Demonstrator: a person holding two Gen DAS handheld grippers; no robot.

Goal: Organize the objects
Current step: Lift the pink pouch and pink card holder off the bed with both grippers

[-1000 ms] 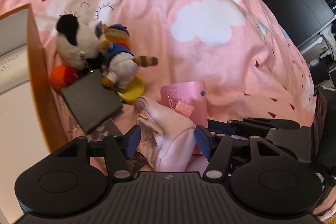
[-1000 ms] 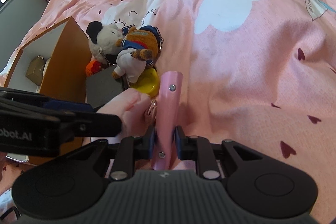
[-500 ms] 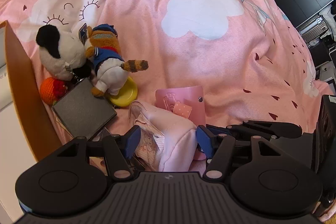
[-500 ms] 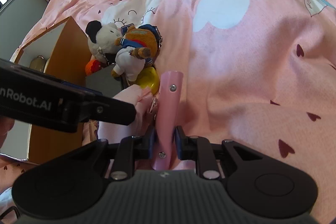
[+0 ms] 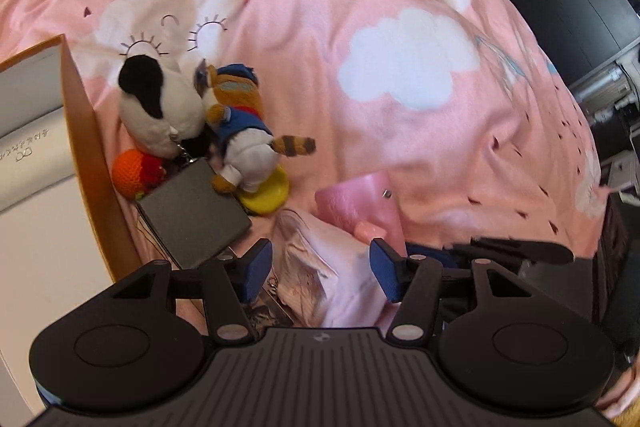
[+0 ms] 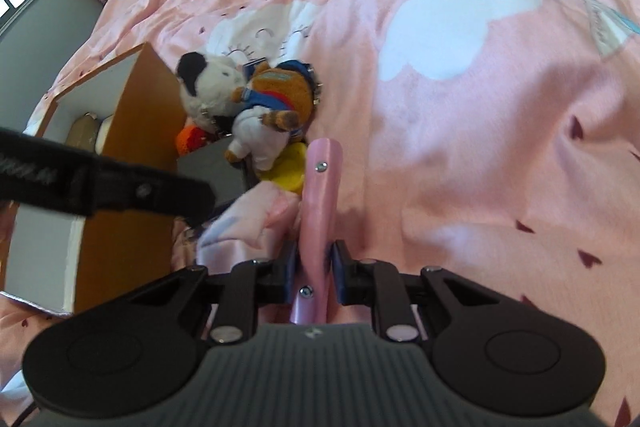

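Left wrist view, from left to right: an open box with orange-brown outer walls and a white interior stands on the bed, which is covered by a pink duvet printed with white clouds. Just beside the box wall lies a cluster of small things: a black-and-white plush toy, an orange knitted ball below it, a dark grey flat case, and an orange-and-blue plush figure resting on a yellow disc. The left gripper stands wide, its jaws having just been closing a little; a pale pink fabric pouch lies between the blue pads, and whether the pads touch it cannot be told. To the right of the pouch, a glossy pink wallet with a metal stud stands on edge.

Right wrist view, from left to right: the box shows a tan item inside; the dark body of the left gripper crosses in front of it, blurred. The plush toys and the yellow disc sit beside the box. The right gripper is narrow, clamped on the lower edge of the pink wallet, which rises upright from between its pads, touching the pouch on its left
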